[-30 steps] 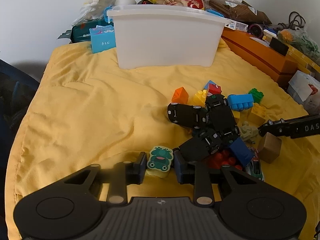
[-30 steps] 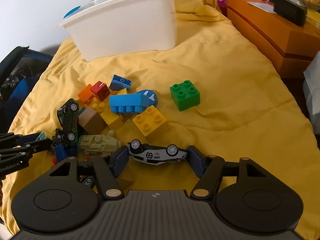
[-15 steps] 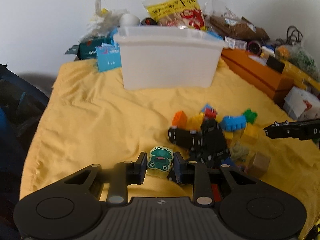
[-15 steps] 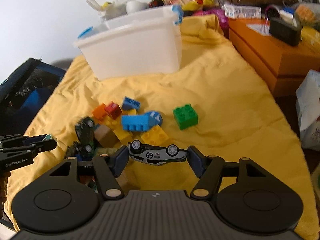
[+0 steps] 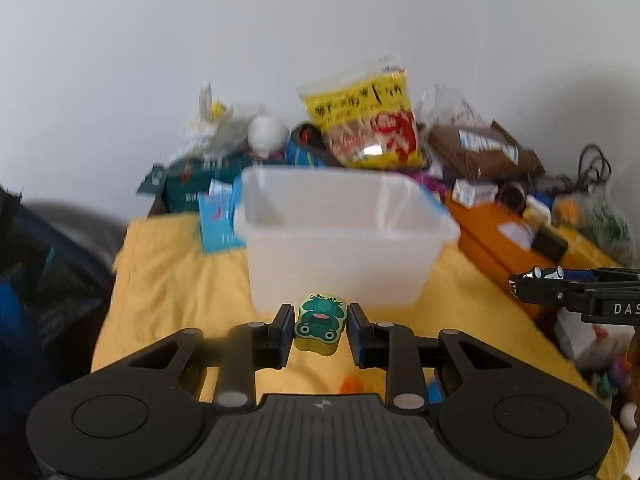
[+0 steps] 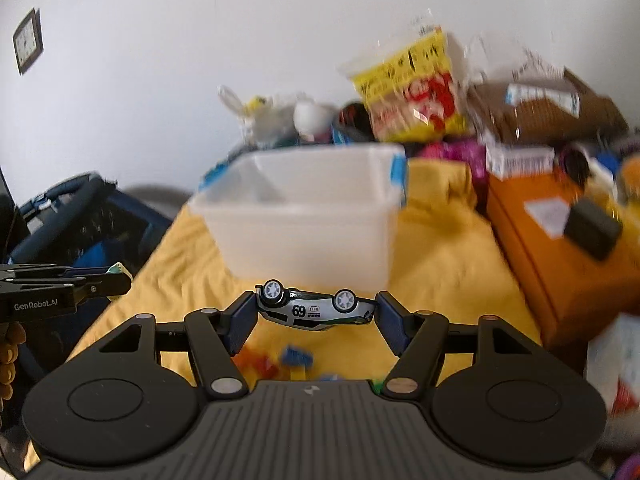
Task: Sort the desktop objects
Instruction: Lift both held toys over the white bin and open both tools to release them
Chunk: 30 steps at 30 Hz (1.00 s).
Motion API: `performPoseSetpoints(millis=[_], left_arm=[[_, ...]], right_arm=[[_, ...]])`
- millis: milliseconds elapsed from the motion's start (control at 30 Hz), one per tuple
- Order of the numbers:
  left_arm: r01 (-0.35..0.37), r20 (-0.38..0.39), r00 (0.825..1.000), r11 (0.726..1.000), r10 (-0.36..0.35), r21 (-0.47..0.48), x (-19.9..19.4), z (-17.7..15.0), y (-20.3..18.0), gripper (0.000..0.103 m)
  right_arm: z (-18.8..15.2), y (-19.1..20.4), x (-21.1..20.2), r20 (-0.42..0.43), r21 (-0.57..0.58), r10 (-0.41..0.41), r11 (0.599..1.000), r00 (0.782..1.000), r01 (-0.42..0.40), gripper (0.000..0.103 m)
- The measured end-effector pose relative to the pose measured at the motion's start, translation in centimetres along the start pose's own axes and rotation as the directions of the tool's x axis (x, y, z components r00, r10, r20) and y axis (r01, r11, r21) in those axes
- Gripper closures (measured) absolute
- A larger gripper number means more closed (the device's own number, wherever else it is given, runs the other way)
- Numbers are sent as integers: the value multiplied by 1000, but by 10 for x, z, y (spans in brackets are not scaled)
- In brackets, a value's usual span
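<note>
Left tongs (image 5: 320, 330) pinch a frog block (image 5: 319, 323) by its sides, light and stiff; right tongs (image 6: 316, 312) clamp an upturned car (image 6: 316, 309) nose to tail, slick and likely to roll; the bin (image 5: 340, 236) stands beyond, open.

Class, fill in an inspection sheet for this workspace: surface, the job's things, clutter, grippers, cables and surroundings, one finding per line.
Surface: yellow cloth, wrinkled.
Job's things: frog block and toy car, wheels up, both held in the air; white bin ahead, open; a few blocks on the cloth.
Clutter: snack bag, brown bag, orange box behind and beside the bin.
Grippers: left gripper shut on the frog block; right gripper shut on the toy car.
Cables: dark cords, far right.
Surroundings: white wall, wall clock.
</note>
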<state>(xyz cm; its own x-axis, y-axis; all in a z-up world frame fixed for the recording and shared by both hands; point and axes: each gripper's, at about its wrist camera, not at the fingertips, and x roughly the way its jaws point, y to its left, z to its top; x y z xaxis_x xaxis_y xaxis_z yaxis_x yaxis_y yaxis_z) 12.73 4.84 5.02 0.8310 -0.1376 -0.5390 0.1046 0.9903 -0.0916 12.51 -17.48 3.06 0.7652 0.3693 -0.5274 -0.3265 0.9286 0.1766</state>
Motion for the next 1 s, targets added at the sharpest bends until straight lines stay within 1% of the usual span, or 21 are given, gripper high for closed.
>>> performPoseSetpoints(millis=[100, 167, 300, 367, 433, 500, 533, 633, 733, 800, 933, 1000], left_arm=[[2, 16, 1000, 1000, -2, -12, 8, 27, 2, 71], [3, 14, 1000, 1000, -3, 0, 16, 46, 1, 71], [2, 13, 1000, 999, -2, 33, 30, 78, -1, 71], [-2, 12, 1000, 1000, 1, 26, 35, 91, 0, 71], [7, -2, 1000, 1000, -7, 23, 43, 103, 0, 71], [9, -24, 1000, 1000, -9, 10, 52, 113, 1, 71], [21, -40, 999, 1000, -21, 2, 57, 117, 2, 71], [32, -75, 997, 999, -31, 8, 71, 128, 2, 71], [38, -113, 993, 999, -35, 25, 85, 137, 2, 71], [35, -127, 991, 999, -31, 27, 92, 144, 4, 71], [23, -149, 989, 1000, -21, 16, 106, 157, 9, 71], [17, -166, 986, 1000, -16, 5, 114, 161, 10, 71]], right_arm=[[27, -2, 5, 27, -2, 11, 1000, 1000, -11, 36], [45, -3, 9, 37, -8, 20, 1000, 999, -20, 35], [77, -4, 18, 38, -22, 33, 999, 999, -32, 35], [92, -6, 24, 27, -18, 43, 999, 999, -43, 35], [104, -8, 29, 24, -3, 47, 999, 999, -47, 35], [114, -9, 33, 34, -10, 39, 999, 999, -39, 35], [119, -11, 36, 31, -12, 38, 999, 999, -38, 35], [132, -13, 49, -2, -5, 50, 999, 999, -50, 35], [145, -14, 63, -32, -22, 61, 998, 998, -62, 35], [154, -15, 71, -54, -20, 72, 997, 996, -73, 35], [166, -15, 87, -87, -26, 51, 998, 995, -54, 35], [168, -16, 99, -120, -25, 47, 998, 992, -51, 35]])
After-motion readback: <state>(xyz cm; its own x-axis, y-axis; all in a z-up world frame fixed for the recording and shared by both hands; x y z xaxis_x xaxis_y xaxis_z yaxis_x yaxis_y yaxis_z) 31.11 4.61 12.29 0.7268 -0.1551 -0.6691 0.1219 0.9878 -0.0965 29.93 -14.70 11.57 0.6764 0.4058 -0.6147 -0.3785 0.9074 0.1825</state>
